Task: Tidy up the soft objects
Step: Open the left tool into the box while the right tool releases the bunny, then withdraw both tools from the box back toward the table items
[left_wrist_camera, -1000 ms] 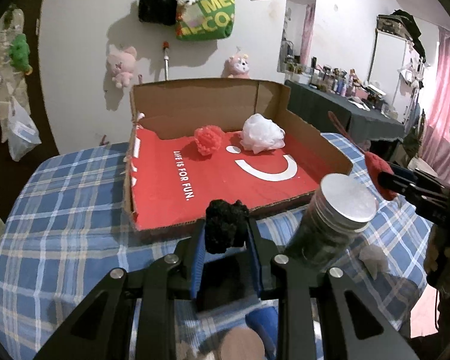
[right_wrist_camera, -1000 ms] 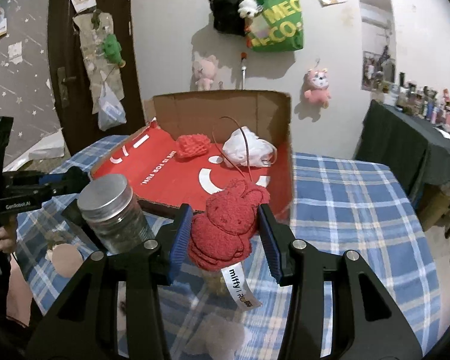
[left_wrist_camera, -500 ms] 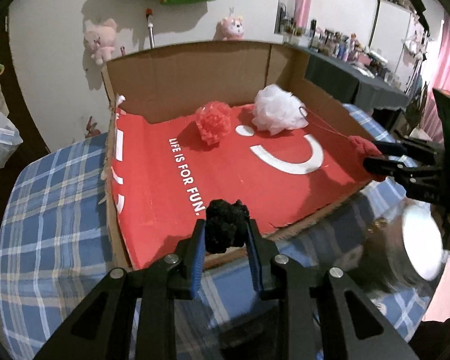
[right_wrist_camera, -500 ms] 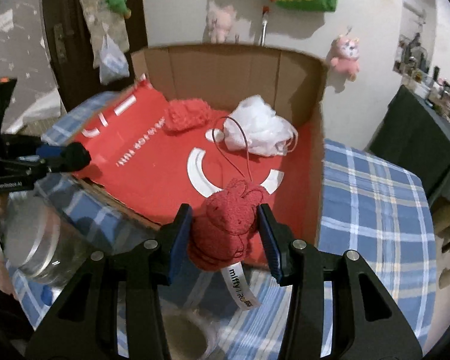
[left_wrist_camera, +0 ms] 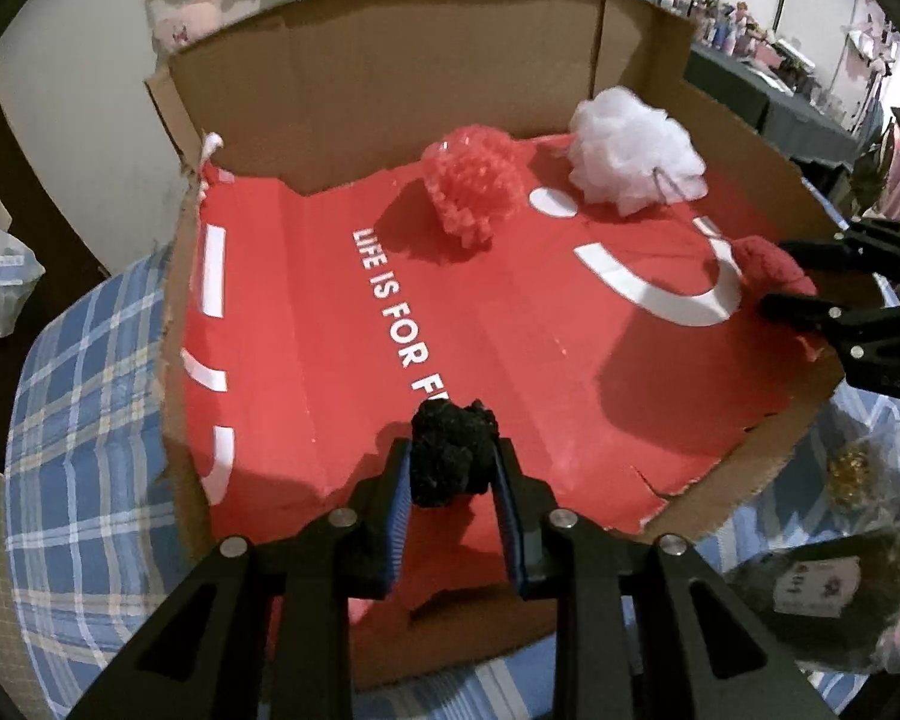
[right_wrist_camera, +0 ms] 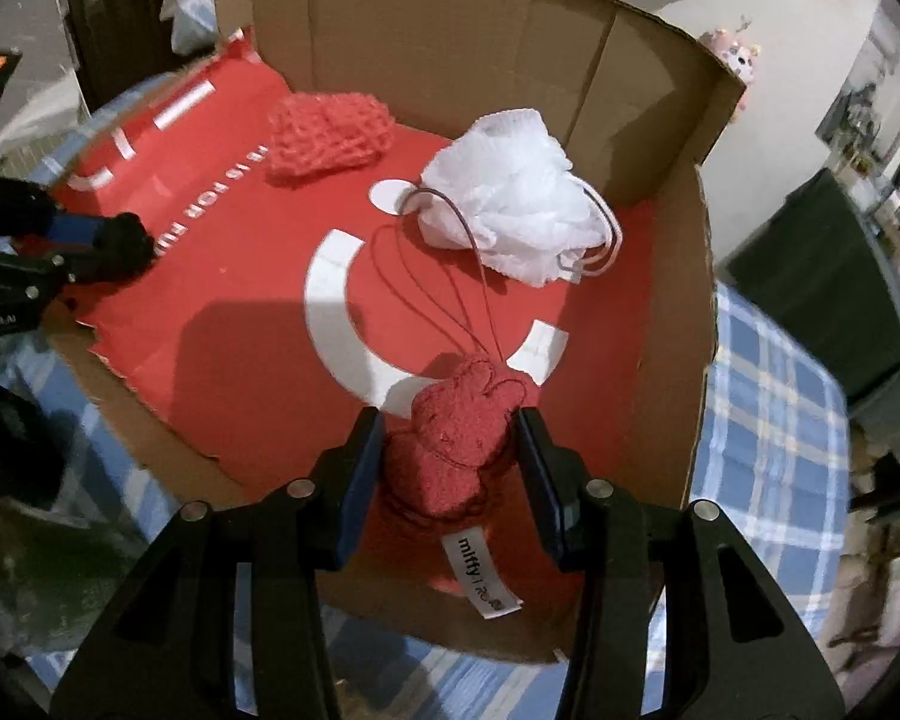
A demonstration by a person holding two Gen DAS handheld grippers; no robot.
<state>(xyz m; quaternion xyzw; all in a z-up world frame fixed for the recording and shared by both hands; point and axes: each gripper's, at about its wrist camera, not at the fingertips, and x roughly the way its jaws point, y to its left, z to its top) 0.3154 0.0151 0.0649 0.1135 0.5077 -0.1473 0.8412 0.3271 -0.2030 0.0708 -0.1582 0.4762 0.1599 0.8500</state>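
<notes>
My left hand-held gripper [left_wrist_camera: 453, 468] pinched a lumpy black pom-pom [left_wrist_camera: 453, 459]; my right hand-held gripper [right_wrist_camera: 450, 450] clamped a nubbly red plush bunny [right_wrist_camera: 456, 438].

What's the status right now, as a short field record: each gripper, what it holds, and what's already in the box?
left gripper: shut on black pom, over the box's near edge
right gripper: shut on red plush, over the box's near right part
box: open cardboard, red liner
already inside: coral mesh pouf, white mesh pouf, both near the back wall
released: neither item yet
</notes>
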